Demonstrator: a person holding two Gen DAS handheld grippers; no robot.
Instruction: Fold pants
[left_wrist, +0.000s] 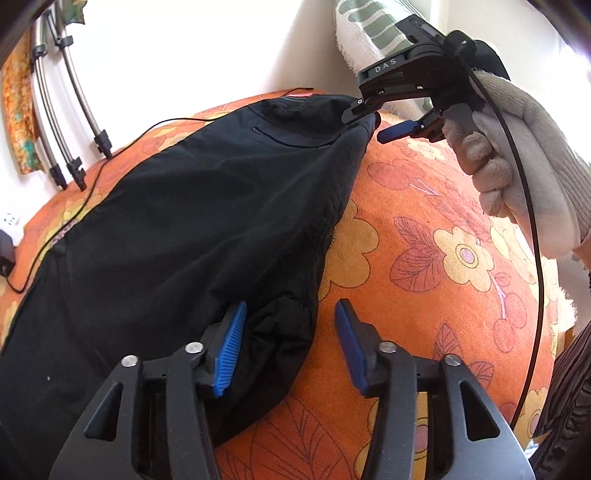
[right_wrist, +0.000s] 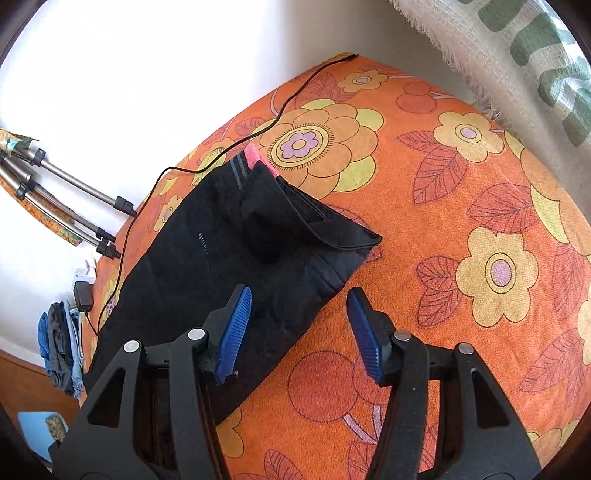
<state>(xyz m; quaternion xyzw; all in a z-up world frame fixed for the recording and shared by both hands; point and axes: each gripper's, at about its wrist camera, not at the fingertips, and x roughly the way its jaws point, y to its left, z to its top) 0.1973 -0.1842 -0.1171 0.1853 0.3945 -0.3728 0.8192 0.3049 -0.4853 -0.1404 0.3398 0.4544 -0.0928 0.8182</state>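
Black pants (left_wrist: 184, 221) lie stretched out on an orange flowered bedspread (left_wrist: 443, 295). My left gripper (left_wrist: 291, 343) stands open at the near end of the pants; its left finger (left_wrist: 231, 343) rests over the black cloth and its right finger is above bare bedspread. In the left wrist view my right gripper (left_wrist: 375, 123), held by a gloved hand (left_wrist: 517, 177), hovers at the far corner of the pants. In the right wrist view that gripper (right_wrist: 299, 325) is open, with the pants (right_wrist: 240, 258) under its left finger. The waistband end with a pink tag (right_wrist: 255, 155) lies beyond the fingertips.
A thin black cable (right_wrist: 258, 133) runs over the bedspread (right_wrist: 443, 221) beside the pants to a charger (right_wrist: 83, 295). Metal tripod legs (right_wrist: 74, 181) lean at the wall. A white and green pillow (right_wrist: 517, 55) lies at the far right. A pile of clothes (right_wrist: 59, 350) sits low at the left.
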